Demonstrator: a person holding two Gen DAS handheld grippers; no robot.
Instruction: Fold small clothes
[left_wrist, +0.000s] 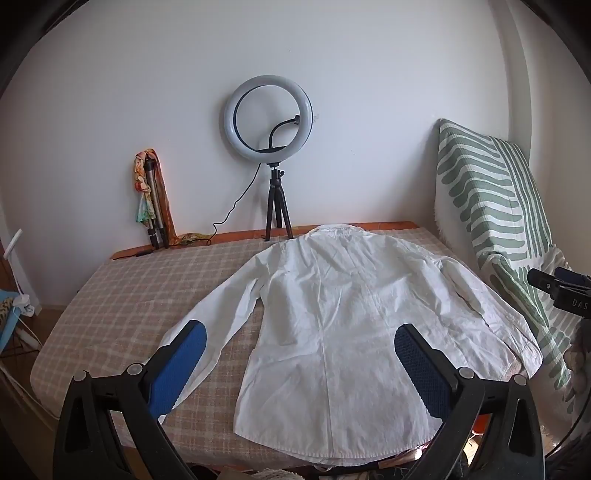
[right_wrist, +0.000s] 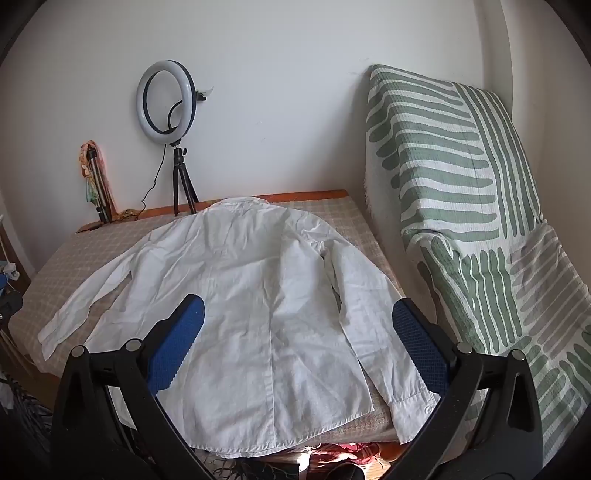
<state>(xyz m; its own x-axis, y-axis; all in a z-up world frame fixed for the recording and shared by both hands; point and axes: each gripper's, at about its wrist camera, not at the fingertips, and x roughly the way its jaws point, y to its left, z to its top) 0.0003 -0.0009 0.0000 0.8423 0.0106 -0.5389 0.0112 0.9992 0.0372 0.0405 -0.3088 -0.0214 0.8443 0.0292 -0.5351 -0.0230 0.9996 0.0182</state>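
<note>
Plainly, the left claw (left_wrist: 299, 363) stands spread as wide as it goes, its two blue-padded fingers (left_wrist: 177, 369) apart with nothing caught between them; it hangs above the near hem of a white shirt (left_wrist: 332, 314) without touching the cloth. The right claw (right_wrist: 297, 339) is just as wide, its blue pads (right_wrist: 419, 350) bare and holding nothing, tilted down over the right half of the same white shirt (right_wrist: 240, 295).

The shirt lies flat, back side up, on a table (left_wrist: 122, 295) covered with a beige checked cloth. Its collar points away toward the wall and its hem reaches the near edge. The left sleeve (left_wrist: 221, 314) runs out slantwise toward the near left, lying straight on the checked cloth. The right sleeve (right_wrist: 373, 325) lies down along the body, its buttoned cuff near the table's near right corner.

Behind the collar, at the far edge of the table, a ring light (left_wrist: 268, 118) stands on a small black tripod (left_wrist: 277, 210), its cable trailing left. Further left, a folded tripod (left_wrist: 155, 206) wrapped in coloured cloth leans against the wall. To the right of the table, a green-and-white striped cover (right_wrist: 461, 221) drapes over a tall piece of furniture, just beside the shirt's right sleeve.
</note>
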